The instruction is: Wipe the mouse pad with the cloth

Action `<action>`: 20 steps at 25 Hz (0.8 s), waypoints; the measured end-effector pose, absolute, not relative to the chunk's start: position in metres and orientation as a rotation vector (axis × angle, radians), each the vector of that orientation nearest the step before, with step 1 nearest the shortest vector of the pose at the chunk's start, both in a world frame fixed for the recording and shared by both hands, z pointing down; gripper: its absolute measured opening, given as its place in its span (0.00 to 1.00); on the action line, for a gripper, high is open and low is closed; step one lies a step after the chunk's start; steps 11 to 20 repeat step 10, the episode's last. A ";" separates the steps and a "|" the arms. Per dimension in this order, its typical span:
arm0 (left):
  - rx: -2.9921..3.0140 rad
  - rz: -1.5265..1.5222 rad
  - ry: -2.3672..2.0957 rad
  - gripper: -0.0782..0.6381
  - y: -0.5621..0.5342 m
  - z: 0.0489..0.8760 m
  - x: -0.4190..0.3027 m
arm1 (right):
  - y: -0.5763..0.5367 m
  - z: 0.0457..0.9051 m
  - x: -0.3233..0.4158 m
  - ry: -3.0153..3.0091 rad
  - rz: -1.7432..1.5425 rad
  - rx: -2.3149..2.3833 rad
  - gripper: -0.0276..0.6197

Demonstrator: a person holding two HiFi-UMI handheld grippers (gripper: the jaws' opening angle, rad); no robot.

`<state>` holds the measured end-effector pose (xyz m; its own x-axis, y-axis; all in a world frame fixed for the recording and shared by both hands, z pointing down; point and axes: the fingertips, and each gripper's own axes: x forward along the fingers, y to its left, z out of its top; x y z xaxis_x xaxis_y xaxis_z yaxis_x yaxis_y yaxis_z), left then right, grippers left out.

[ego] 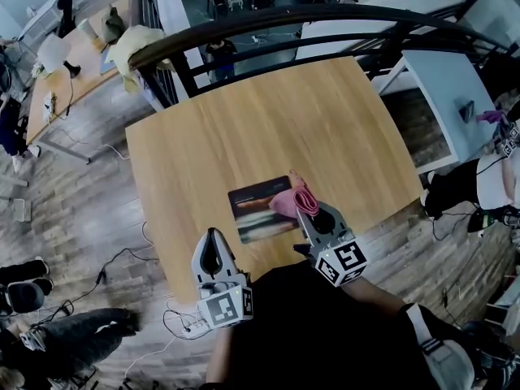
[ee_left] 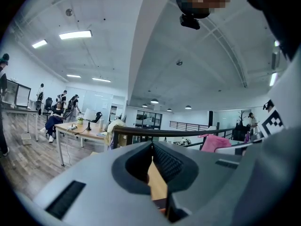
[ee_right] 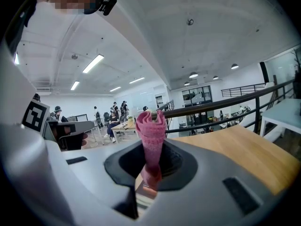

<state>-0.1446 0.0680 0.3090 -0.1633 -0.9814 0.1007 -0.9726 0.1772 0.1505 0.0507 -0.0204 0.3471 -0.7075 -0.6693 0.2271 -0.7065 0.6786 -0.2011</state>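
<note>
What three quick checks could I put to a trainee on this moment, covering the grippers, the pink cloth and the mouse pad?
1. True or false: the left gripper holds the folded pink cloth.
2. Multiple choice: the dark rectangular printed mouse pad lies on A) the light wooden table, B) a white desk, C) the floor.
3. Fill in: the right gripper is shut on the ____.

Key: 1 false, since the left gripper's jaws are together with nothing between them; 2 A; 3 cloth.
</note>
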 end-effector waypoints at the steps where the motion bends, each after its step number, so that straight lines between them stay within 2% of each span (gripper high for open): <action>1: 1.906 -0.073 -2.269 0.14 0.068 0.309 -0.145 | -0.020 0.347 0.051 -2.754 0.413 1.133 0.14; 20: 1.911 -0.067 -2.267 0.14 0.067 0.310 -0.140 | -0.022 0.346 0.052 -2.762 0.396 1.113 0.14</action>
